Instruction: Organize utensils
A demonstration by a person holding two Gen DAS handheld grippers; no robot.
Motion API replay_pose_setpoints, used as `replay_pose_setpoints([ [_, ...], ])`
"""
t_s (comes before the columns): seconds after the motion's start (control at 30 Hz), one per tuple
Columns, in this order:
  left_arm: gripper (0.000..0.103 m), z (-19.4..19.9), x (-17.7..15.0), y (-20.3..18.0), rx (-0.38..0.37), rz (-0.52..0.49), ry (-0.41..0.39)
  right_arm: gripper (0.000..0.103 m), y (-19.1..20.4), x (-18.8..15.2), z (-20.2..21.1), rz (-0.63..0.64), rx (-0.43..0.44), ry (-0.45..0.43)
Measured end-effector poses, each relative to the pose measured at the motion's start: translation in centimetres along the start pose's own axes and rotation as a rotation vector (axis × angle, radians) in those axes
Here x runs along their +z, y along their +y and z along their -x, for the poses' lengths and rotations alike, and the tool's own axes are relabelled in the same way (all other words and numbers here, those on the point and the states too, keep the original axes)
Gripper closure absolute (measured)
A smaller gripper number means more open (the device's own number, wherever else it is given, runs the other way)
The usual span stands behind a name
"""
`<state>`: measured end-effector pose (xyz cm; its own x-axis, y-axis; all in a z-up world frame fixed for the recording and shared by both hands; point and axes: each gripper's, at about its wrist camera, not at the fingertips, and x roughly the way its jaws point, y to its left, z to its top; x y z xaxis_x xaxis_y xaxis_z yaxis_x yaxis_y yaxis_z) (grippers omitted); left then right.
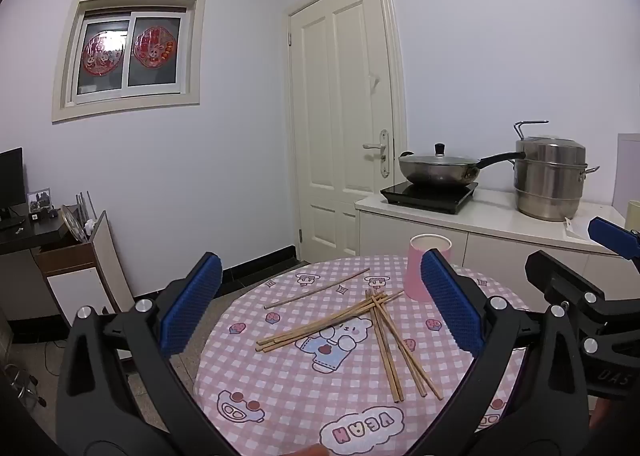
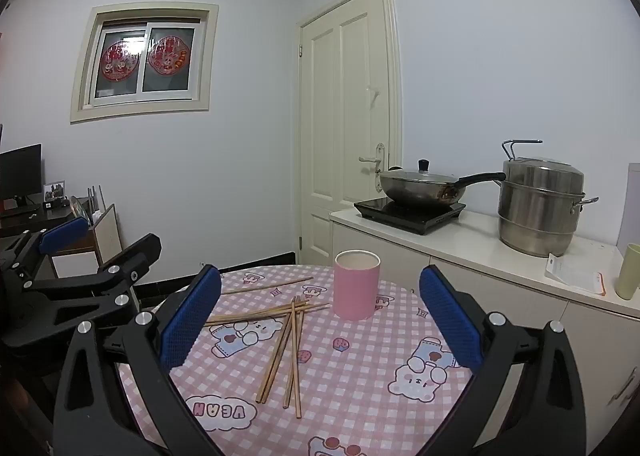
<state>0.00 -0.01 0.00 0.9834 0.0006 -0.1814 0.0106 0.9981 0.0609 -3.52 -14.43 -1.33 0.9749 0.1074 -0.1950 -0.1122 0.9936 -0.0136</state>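
Observation:
Several wooden chopsticks [image 1: 352, 326] lie scattered and crossed on a round table with a pink checked cloth [image 1: 288, 384]. One single chopstick [image 1: 316, 289] lies apart toward the far edge. An upright pink cup [image 1: 424, 268] stands at the far right of the pile, empty as far as I can see. My left gripper [image 1: 320, 304] hovers above the near side of the table, open wide, nothing between its blue pads. In the right wrist view the chopsticks [image 2: 288, 340] lie left of the pink cup [image 2: 357, 284], and my right gripper [image 2: 320, 320] is open and empty too.
A white counter [image 2: 472, 240] at the right carries a black cooktop with a lidded wok [image 2: 420, 186], a steel steamer pot [image 2: 540, 208] and a pale green cup [image 2: 628, 272]. A closed door [image 2: 348, 116] is behind. A desk with a monitor [image 1: 12, 180] stands at left.

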Motion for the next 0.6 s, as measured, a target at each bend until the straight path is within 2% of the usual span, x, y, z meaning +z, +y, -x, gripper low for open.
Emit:
replay_pose_setpoints([
  [0.6, 0.005, 0.02, 0.0, 0.0, -0.001, 0.0, 0.001, 0.007, 0.02, -0.01, 0.01, 0.001, 0.0, 0.0],
])
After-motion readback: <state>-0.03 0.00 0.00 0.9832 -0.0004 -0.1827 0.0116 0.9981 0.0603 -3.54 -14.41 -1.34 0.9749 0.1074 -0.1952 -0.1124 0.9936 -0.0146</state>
